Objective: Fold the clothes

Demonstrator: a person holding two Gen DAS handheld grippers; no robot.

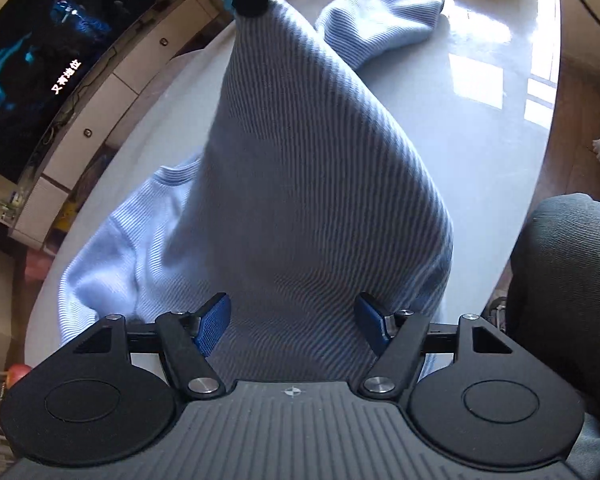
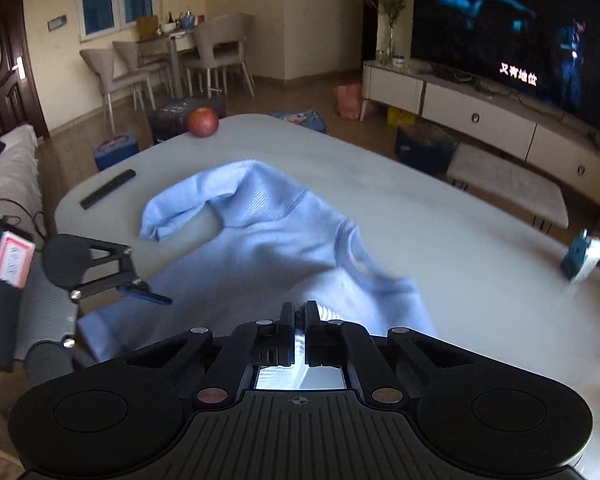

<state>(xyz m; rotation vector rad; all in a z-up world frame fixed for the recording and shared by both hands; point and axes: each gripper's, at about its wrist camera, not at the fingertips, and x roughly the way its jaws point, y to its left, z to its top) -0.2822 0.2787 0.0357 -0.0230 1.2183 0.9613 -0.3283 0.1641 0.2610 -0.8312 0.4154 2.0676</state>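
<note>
**Lifting one edge of the sweater for a fold**

The right hand-held gripper has its two fingers pressed together on a ribbed edge of the light blue sweater, and in the left wrist view it shows at the far top, holding the cloth up so that it hangs like a tent. The left hand-held gripper has its fingers apart, one on each side of the hanging cloth. Whether they touch it I cannot tell; they do not pinch it.

To do this step well, I think the left side should close on the edge that lies between its fingers, so both corners rise at the same height. Then the cloth can be carried over and laid flat without a twist. The pinch should stay on the hem, not on a loose layer.

The right one sits higher and points forward over the worktop. The left one is low, just in front of the person, pointing along the cloth.

Beyond the held part, the rest of the sweater lies on the worktop, one sleeve stretched away. Further off are a remote control and an apple.
</note>
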